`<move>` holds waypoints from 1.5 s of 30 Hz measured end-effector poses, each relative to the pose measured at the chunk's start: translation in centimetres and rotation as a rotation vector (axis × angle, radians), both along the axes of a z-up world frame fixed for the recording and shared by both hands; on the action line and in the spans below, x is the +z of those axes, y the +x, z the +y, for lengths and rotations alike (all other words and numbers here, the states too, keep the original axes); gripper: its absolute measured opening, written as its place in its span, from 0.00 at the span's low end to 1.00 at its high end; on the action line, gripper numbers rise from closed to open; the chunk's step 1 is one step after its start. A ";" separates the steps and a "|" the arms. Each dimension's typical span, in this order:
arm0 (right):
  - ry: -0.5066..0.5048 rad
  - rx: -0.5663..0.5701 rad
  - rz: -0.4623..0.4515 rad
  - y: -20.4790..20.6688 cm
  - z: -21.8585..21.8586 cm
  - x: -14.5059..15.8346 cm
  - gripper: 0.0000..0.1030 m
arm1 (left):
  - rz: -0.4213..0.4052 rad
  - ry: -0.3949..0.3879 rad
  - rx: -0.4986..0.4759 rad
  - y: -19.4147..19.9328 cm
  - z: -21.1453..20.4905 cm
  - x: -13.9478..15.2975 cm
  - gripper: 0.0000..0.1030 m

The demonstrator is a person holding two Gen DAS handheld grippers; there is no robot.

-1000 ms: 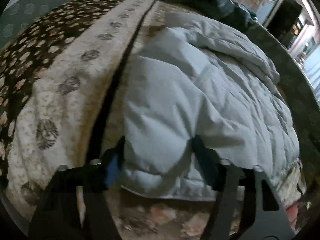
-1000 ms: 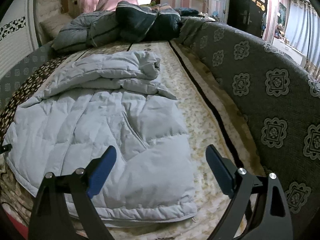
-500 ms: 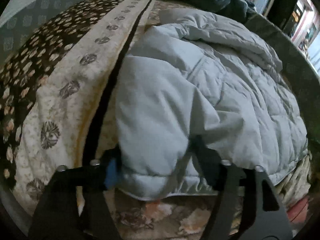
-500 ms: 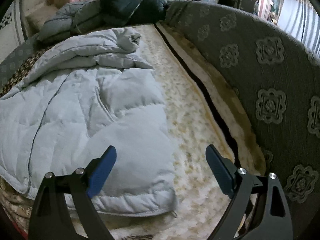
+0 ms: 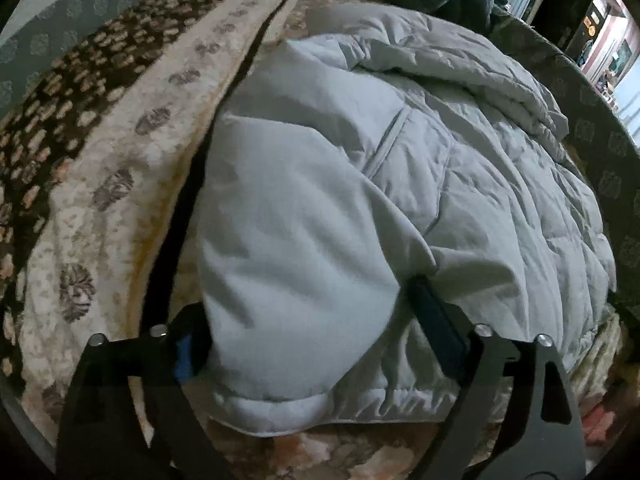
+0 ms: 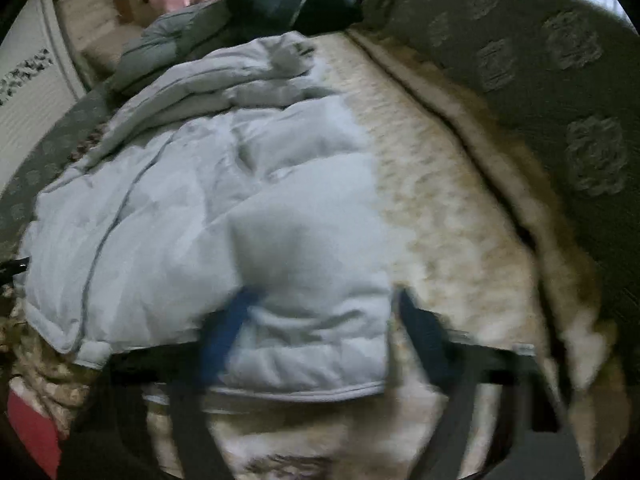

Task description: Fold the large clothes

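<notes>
A pale grey quilted down jacket (image 5: 420,160) lies spread on a patterned bed cover, also in the right wrist view (image 6: 208,208). My left gripper (image 5: 304,320) is shut on the jacket's near left hem corner, with the padded cloth bulging between its blue-padded fingers (image 5: 432,320). My right gripper (image 6: 320,320) has its fingers (image 6: 224,332) on either side of the jacket's near right hem corner, with cloth between them. That view is blurred, and I cannot tell whether the jaws press the cloth.
The bed cover (image 5: 100,168) is cream and brown with flower marks. A grey patterned sofa back (image 6: 560,92) runs along the right. Dark folded bedding (image 6: 288,0) is piled at the far end. Something red (image 6: 28,428) lies at the near left.
My right gripper has moved forward and left onto the jacket's right hem corner and its fingers have narrowed around it. My left gripper keeps its hold and has lifted the left corner slightly.
</notes>
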State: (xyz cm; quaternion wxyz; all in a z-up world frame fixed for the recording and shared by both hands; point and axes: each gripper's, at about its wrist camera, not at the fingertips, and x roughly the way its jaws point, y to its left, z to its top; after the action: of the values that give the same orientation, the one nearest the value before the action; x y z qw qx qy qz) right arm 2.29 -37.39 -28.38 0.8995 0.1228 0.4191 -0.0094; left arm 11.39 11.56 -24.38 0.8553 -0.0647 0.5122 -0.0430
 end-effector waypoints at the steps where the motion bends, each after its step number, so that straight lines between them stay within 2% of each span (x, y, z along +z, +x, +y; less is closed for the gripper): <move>1: -0.009 0.006 -0.002 -0.1 0.4 0.0 0.46 | 0.013 0.000 -0.007 0.2 0.0 -0.1 0.91; 3: -0.026 0.023 -0.002 -0.2 1.1 0.4 0.34 | 0.006 0.006 -0.014 0.3 -0.2 0.0 0.92; 5: -0.040 0.035 0.007 -0.2 1.3 0.6 0.34 | -0.022 0.024 -0.010 0.1 -0.2 0.1 0.92; 10: -0.051 0.036 0.000 -0.4 0.9 0.1 0.41 | -0.061 0.016 0.005 0.0 0.1 -0.1 0.89; 13: -0.058 0.032 0.003 -0.5 0.9 0.1 0.44 | -0.062 0.023 -0.018 -0.3 0.1 0.2 0.72; 16: -0.044 0.023 0.017 -0.8 0.7 0.2 0.46 | -0.054 0.011 -0.029 -1.4 0.9 0.4 0.63; 20: -0.046 0.019 0.025 -0.8 0.7 -0.3 0.51 | -0.067 0.047 -0.066 -1.8 0.7 0.2 0.61; 22: -0.024 0.016 0.059 0.2 0.7 -1.0 0.54 | -0.054 0.048 -0.072 -1.2 0.5 -0.2 0.60; 25: 0.038 -0.003 0.087 1.9 0.8 -1.2 0.54 | -0.016 0.014 -0.069 0.5 0.3 -0.8 0.58; 26: 0.058 -0.010 0.080 2.3 0.9 -1.1 0.51 | -0.004 -0.002 -0.062 0.9 0.4 -0.7 0.57; 27: 0.083 -0.008 0.065 2.8 0.9 -0.9 0.42 | 0.009 -0.017 -0.057 1.2 0.5 -0.6 0.54; 29: 0.132 0.003 0.037 3.6 1.1 -0.1 0.30 | 0.036 -0.045 -0.051 1.4 0.6 -0.1 0.43; 30: 0.135 0.010 0.019 3.7 1.4 0.5 0.26 | 0.044 -0.058 -0.046 1.3 0.6 0.2 0.34; 31: 0.128 0.022 -0.009 3.7 1.7 1.4 0.24 | 0.051 -0.071 -0.037 0.9 0.5 0.7 0.27; 35: 0.079 0.057 -0.143 3.0 1.7 6.4 0.18 | 0.052 -0.135 -0.021 -1.0 -0.5 2.7 0.17; 38: 0.006 -0.007 -0.154 3.1 -1.1 7.7 0.17 | 0.012 -0.227 -0.058 -3.1 -2.3 5.4 0.15; 39: 0.003 -0.032 -0.138 3.2 -2.4 7.5 0.17 | 0.008 -0.232 -0.076 -3.5 -3.1 5.8 0.15; 41: -0.019 -0.058 -0.103 2.6 -4.3 6.8 0.17 | 0.004 -0.172 -0.133 -4.8 -5.5 6.0 0.14; 42: -0.029 -0.058 -0.079 2.2 -4.6 6.1 0.17 | -0.004 -0.073 -0.161 -5.5 -6.7 5.6 0.14; 44: -0.028 -0.044 -0.035 1.6 -4.6 4.8 0.17 | -0.012 0.092 -0.153 -6.1 -6.9 4.1 0.15; 45: -0.033 -0.033 -0.007 1.1 -4.3 3.9 0.17 | 0.010 0.091 -0.133 -5.9 -5.8 3.0 0.17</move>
State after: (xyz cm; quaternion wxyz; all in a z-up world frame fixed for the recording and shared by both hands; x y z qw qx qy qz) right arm 3.36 -41.66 -24.49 0.9026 0.1148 0.4138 -0.0310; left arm 5.44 5.77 -21.41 0.8501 0.0082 0.5211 -0.0760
